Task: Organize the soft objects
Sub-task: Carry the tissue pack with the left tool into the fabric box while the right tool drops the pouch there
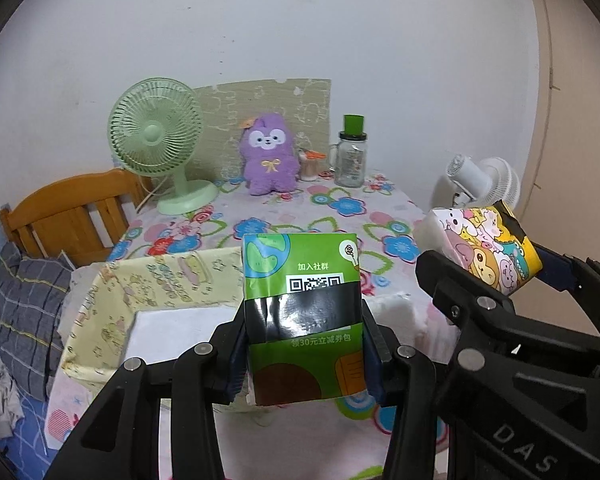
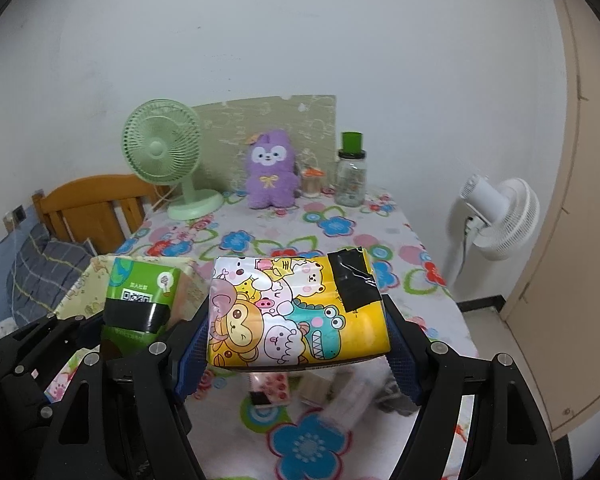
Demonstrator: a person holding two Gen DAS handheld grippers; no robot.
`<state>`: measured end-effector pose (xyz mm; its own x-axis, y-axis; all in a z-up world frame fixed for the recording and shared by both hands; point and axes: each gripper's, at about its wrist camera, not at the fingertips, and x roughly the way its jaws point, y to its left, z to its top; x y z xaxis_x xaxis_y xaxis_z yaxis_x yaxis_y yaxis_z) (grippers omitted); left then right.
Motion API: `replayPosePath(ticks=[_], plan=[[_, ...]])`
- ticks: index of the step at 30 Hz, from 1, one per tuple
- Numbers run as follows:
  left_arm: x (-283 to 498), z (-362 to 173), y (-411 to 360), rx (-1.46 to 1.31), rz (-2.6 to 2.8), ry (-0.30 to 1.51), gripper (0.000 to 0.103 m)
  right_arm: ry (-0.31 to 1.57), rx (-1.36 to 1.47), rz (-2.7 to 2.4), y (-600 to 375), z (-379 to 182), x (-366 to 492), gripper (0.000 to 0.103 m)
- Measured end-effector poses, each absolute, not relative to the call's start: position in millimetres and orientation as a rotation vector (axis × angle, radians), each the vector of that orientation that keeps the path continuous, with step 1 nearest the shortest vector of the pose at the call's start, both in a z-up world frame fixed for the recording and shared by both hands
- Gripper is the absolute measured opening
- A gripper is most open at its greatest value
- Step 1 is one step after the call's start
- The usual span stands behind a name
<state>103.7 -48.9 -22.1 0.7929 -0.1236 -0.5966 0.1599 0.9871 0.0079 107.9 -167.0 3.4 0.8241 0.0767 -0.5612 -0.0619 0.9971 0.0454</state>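
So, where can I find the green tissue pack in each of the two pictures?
Left wrist view: the green tissue pack is in the lower centre, held upright between the left gripper fingers.
Right wrist view: the same pack is at the left, lower than the middle, beside the yellow cartoon pack.
Shared landmark: the purple plush toy at the back of the table.

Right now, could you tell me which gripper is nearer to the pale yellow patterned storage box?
Left. The left gripper holds its green tissue pack beside the pale yellow patterned storage box; the right gripper holds the yellow cartoon pack farther right.
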Motion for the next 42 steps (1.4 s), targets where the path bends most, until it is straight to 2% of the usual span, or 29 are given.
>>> replayPosePath(ticks=[18,35,40,41,42], plan=[[143,-27,18,0.052,-0.082,0.645,0.048,0.625,-0.015,0.177,-83,-2,160,0.078],[188,-59,81,-0.018,-0.057,0.731,0.049,0.697,-0.047,0.268,-17,-30,214,0.078],[199,-78,96,-0.023,-0.027,0.788,0.054,0.729,-0.039,0.297,-5,-46,226,0.078],[201,-82,98,-0.026,-0.027,0.801,0.058,0.735,-0.037,0.3,-4,-48,228,0.078],[202,-84,99,-0.026,-0.026,0.808,0.069,0.742,-0.036,0.304,-2,-51,230,0.078]])
